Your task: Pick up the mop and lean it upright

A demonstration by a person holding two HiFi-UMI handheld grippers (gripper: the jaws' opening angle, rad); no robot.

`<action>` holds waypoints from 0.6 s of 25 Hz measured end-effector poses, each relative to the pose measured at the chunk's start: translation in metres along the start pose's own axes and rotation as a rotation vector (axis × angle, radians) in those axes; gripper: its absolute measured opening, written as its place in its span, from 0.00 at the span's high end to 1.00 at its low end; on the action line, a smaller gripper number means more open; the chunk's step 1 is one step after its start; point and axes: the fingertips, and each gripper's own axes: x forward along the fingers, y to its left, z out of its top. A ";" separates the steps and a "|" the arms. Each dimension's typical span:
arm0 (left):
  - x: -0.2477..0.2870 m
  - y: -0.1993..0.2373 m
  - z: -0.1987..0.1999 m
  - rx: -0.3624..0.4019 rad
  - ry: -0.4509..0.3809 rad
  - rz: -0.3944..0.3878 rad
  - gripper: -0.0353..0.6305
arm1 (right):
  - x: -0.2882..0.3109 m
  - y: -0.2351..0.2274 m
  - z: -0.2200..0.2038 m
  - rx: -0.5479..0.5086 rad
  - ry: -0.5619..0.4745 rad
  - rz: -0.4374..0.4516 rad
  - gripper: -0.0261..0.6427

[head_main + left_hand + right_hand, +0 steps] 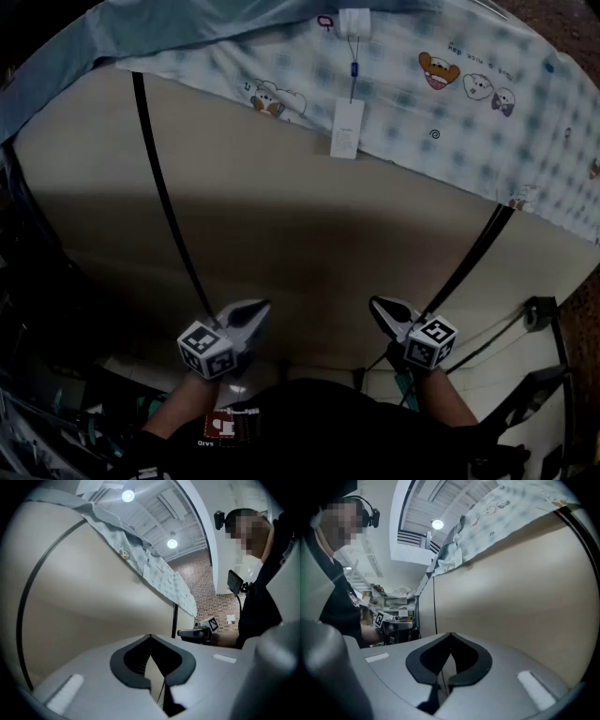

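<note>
No mop in any view yet, so can't tell which way it lies or which hand's nearer; left gripper [256, 311] and right gripper [381, 308] have jaws clenched empty, facing a beige panel [281, 187].

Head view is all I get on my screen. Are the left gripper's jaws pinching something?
Observer: No. The left gripper view shows the left gripper with its jaws shut together and nothing between them.
Operator: What about the other one?
Observer: The right gripper is shut and empty too, as its own view shows.
Operator: Is there a lamp up high?
Observer: Yes, a round ceiling light glows above the patterned sheet.
</note>
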 end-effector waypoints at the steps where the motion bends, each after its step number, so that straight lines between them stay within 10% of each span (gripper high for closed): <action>1: 0.007 -0.007 -0.002 -0.001 0.002 -0.006 0.95 | -0.008 -0.004 0.003 0.016 -0.010 -0.004 0.94; 15: 0.114 -0.108 -0.053 -0.055 0.052 -0.164 0.95 | -0.129 -0.072 0.001 0.041 -0.017 -0.121 0.94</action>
